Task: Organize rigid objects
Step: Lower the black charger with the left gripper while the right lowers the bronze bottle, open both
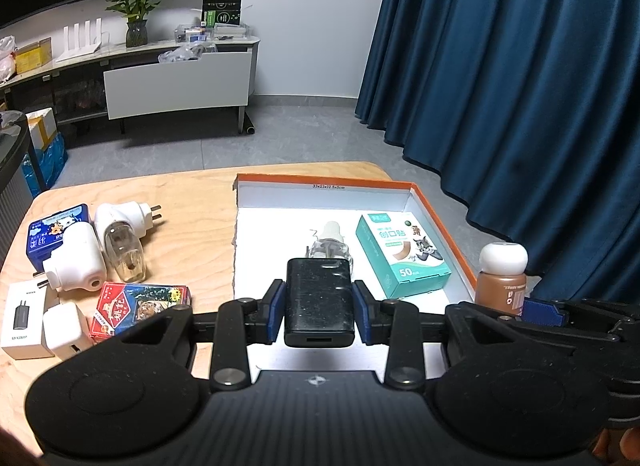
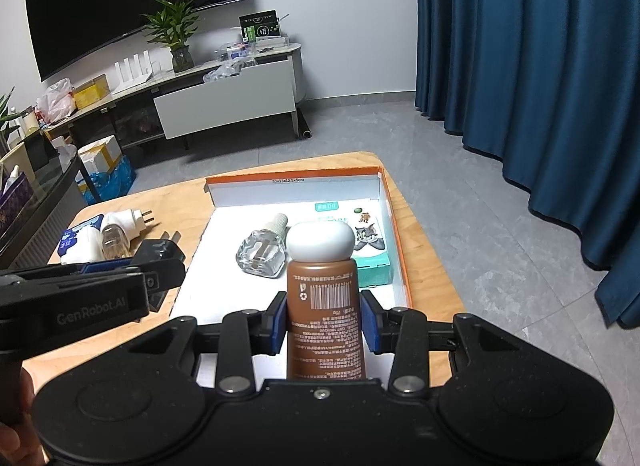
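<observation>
Wood table (image 1: 192,193) had the orange-edged box (image 1: 440,205) on its right half, w/ a bandage pack (image 1: 402,252) and a clear glass bottle (image 2: 262,252) lying inside. My right gripper (image 2: 325,318) was clamped tight on a brown bottle (image 2: 325,306), white cap up, over the box's near edge. Left gripper (image 1: 319,308) was squeezed on a black charger (image 1: 319,298), also above the box. Plugs (image 1: 76,258) and card packs (image 1: 138,306) sat on the table's left side.

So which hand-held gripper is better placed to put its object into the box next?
Probably the left. The left hand-held gripper holds the black charger over a bare part of the box. The right hand-held gripper, with the brown bottle, sits nearer the box's right wall, behind the plaster box.
</observation>
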